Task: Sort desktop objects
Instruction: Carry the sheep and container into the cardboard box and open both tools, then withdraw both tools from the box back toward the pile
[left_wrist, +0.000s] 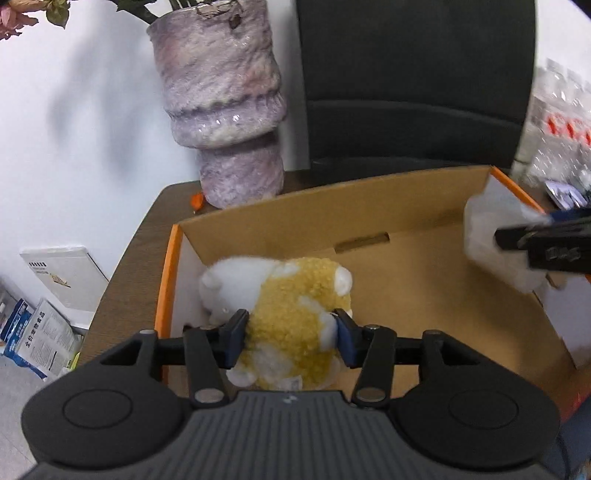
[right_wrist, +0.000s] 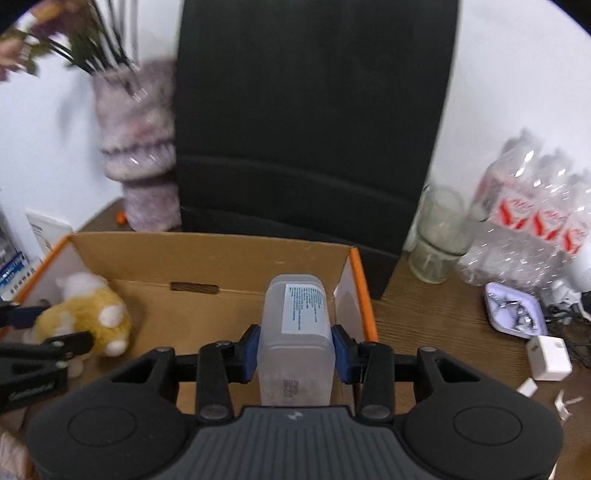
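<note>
Over the cardboard box (left_wrist: 369, 206) at frame centre, the left gripper (left_wrist: 290, 332) squeezes a soft, light plush toy (left_wrist: 291, 317) at its middle; the right gripper (right_wrist: 295, 347) clamps a translucent plastic bottle (right_wrist: 295, 332), probably slippery, across its flat sides.

Plush toy (left_wrist: 291, 314) yellow w/ white — vase (left_wrist: 221, 107) marbled purple.

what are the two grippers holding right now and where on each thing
Left gripper clamps the yellow-and-white plush toy across its body, over the cardboard box. Right gripper pinches the translucent plastic container by its two sides.
</note>
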